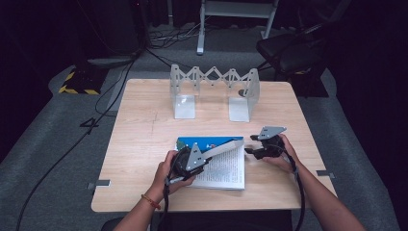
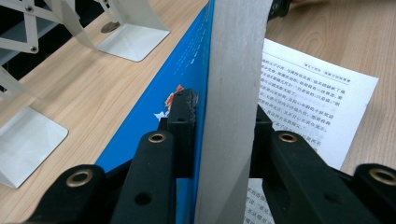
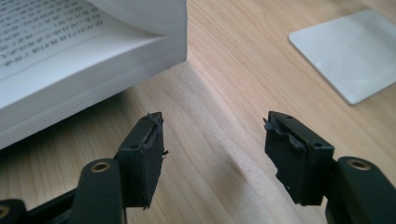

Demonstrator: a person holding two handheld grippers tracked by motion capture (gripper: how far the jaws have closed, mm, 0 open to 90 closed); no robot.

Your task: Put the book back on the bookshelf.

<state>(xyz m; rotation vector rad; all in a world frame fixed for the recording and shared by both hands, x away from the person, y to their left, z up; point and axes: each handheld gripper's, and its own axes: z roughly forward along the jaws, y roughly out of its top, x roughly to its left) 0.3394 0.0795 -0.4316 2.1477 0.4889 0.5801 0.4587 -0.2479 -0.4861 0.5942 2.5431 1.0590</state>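
An open book (image 1: 226, 168) lies on the wooden table (image 1: 144, 125) near its front middle. Its far half, with a blue cover (image 2: 177, 79) and a thick block of pages (image 2: 233, 56), is lifted up from the printed page (image 2: 308, 88) below. My left gripper (image 1: 203, 157) is shut on that lifted half, one jaw on the blue cover and one on the page side (image 2: 224, 116). My right gripper (image 1: 251, 150) hovers low over bare wood just right of the book, open with nothing between its fingers (image 3: 215, 135). The book's corner (image 3: 70, 60) lies to its upper left.
A white expanding book rack (image 1: 214, 77) with two flat base plates stands at the back of the table; one plate (image 3: 350, 51) lies beyond my right gripper. Cables run over the grey floor at left. A dark chair (image 1: 288, 48) stands behind the table at right.
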